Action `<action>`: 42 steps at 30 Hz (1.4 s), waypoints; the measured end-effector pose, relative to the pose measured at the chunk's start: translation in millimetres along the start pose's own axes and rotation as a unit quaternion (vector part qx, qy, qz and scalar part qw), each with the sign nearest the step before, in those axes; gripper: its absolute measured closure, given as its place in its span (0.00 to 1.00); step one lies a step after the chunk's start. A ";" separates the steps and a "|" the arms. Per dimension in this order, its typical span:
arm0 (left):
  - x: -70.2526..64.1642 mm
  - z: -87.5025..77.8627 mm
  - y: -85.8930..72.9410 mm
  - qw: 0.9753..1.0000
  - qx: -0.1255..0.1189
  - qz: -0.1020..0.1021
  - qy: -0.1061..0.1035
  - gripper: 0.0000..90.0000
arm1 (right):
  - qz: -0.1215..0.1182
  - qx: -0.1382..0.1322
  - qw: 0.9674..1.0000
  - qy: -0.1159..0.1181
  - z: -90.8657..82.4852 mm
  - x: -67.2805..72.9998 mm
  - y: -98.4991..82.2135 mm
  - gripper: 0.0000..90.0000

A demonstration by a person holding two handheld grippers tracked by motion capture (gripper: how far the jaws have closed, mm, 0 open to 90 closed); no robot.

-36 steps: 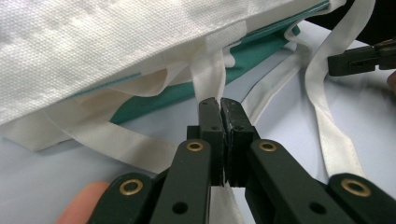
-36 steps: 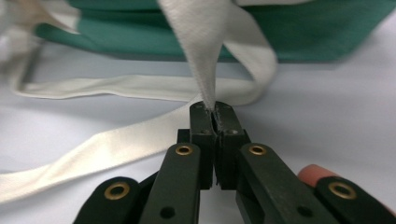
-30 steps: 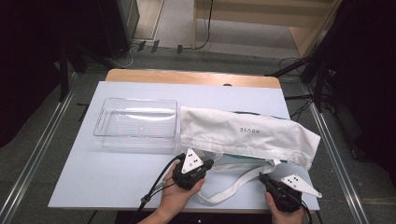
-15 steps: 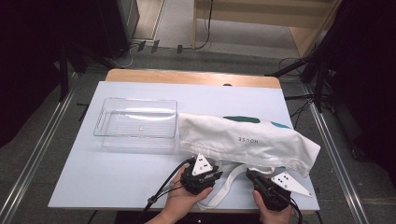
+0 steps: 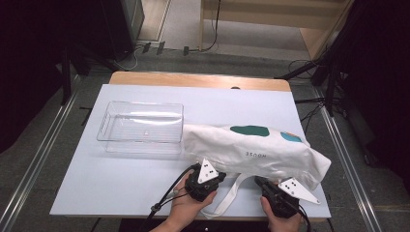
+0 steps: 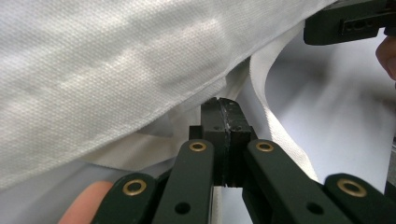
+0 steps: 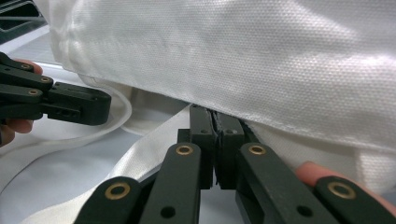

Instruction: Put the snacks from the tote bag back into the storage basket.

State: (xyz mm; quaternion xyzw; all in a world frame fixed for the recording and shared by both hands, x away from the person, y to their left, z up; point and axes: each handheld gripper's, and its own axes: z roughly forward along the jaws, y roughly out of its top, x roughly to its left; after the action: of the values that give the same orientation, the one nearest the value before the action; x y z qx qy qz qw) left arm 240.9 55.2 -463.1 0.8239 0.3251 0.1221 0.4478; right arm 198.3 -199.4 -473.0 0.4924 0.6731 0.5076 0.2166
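Bag [image 5: 251,150] hem is where both pairs of jaws meet. In the left gripper view, the left gripper [image 6: 220,105] has its jaws pressed flat together, having just closed, with the tips right under the white canvas edge. I cannot tell whether any cloth is nipped between them. The right gripper [image 7: 215,114] stands the same way in its own view: jaws just closed, clenched pad to pad, tips up against the hem, and any pinch of fabric too fine to make out.

From above, the left gripper [image 5: 205,180] and right gripper [image 5: 280,193] sit side by side at the bag's near long edge. Each is held in a hand [image 5: 186,210] [image 5: 278,222] at the table's near edge. A strap [image 5: 232,195] loops out of that edge onto the table [image 5: 121,183] between them.

The bag lies flat on the right half of the table, its long axis running left to right, the right end angled slightly nearer the person. The strap side faces the person. The upper face shows a green patch [image 5: 249,130], a blue patch [image 5: 291,137] and small lettering [image 5: 255,154].

The bag's left end lies just beside the right wall of a clear tray [image 5: 104,130].
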 end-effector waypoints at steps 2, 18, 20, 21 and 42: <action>0.4 0.4 -0.4 1.000 0.005 -0.010 0.016 0.87 | -0.004 -0.008 1.000 0.005 -1.4 0.9 1.5 1.00; -3.7 8.6 0.9 0.998 0.054 -0.027 -0.033 0.95 | -0.012 -0.030 0.999 0.025 -0.8 4.4 10.0 1.00; -2.7 9.1 1.8 0.997 0.043 -0.041 -0.051 0.93 | -0.016 -0.034 0.999 0.028 -0.9 4.8 11.3 1.00; -2.7 9.1 1.8 0.997 0.043 -0.041 -0.051 0.92 | -0.016 -0.034 0.999 0.028 -0.9 4.8 11.3 1.00; -12.1 21.9 6.0 0.991 0.055 -0.062 -0.102 0.38 | -0.025 -0.040 0.998 0.037 -1.0 7.1 14.1 1.00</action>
State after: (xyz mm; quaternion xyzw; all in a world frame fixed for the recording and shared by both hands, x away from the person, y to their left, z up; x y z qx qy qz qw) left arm 245.1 30.6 -469.5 0.8339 0.3345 -0.0086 0.4390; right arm 200.8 -193.6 -458.5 0.4474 0.6717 0.5463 0.2239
